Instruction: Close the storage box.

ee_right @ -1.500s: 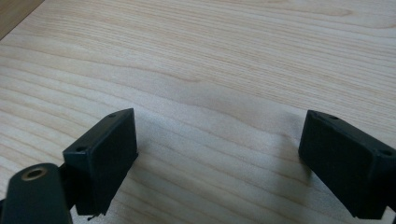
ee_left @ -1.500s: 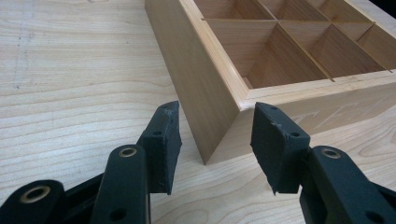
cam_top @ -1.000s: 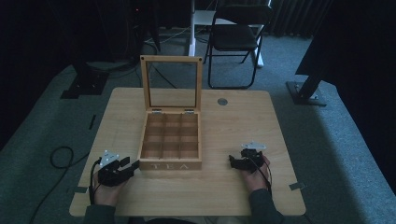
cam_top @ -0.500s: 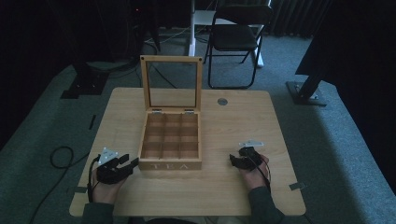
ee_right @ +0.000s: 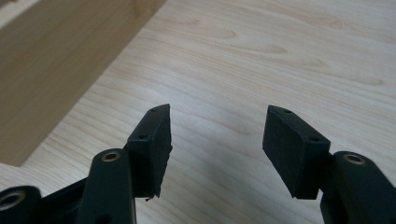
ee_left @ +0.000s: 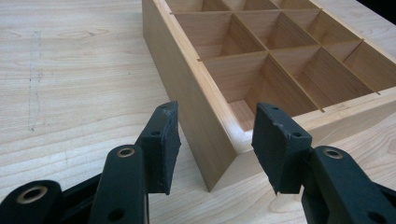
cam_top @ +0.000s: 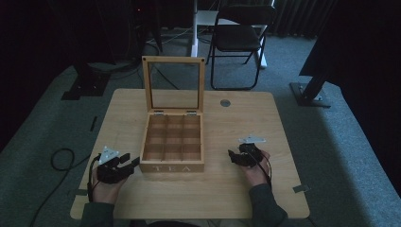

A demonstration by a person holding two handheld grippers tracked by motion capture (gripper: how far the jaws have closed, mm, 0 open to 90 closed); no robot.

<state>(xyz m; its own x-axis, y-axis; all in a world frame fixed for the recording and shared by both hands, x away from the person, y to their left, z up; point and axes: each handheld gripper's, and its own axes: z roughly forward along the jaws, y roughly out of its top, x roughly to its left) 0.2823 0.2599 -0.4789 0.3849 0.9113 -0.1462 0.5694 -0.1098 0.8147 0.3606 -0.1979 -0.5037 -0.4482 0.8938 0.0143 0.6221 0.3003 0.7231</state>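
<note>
A wooden tea box sat at the counter centre, a bit toward the person's edge, w/ "TEA" lettered on its near front wall. Its lid, a wood frame w/ a clear pane, stood open & upright off the far side on two hinges. Inside, thin wooden dividers made a 3x3 grid of compartments; all those in view looked bare wood. The left gripper rested near the counter's near-left corner, just beside the box's near-left corner, held in the person's left hand; a grey three-cornered plate sat on top of it. In the left gripper view its jaws stood wide apart w/ nothing between the pads, and the box's near corner sat in the line of the gap, a little beyond the tips; touching or not, can't tell. The right gripper lay toward the near-right part of the counter, apart from the box's right wall, held in the right hand, also w/ a grey plate on top. In the right gripper view its jaws were likewise spread wide, empty, over bare counter, w/ the box's side wall off at upper left. A small round dark disc was set near the counter's far edge, right of the lid. Beyond the counter: a folding chair on grey carpet, a cable loop on the floor by the left edge.
</note>
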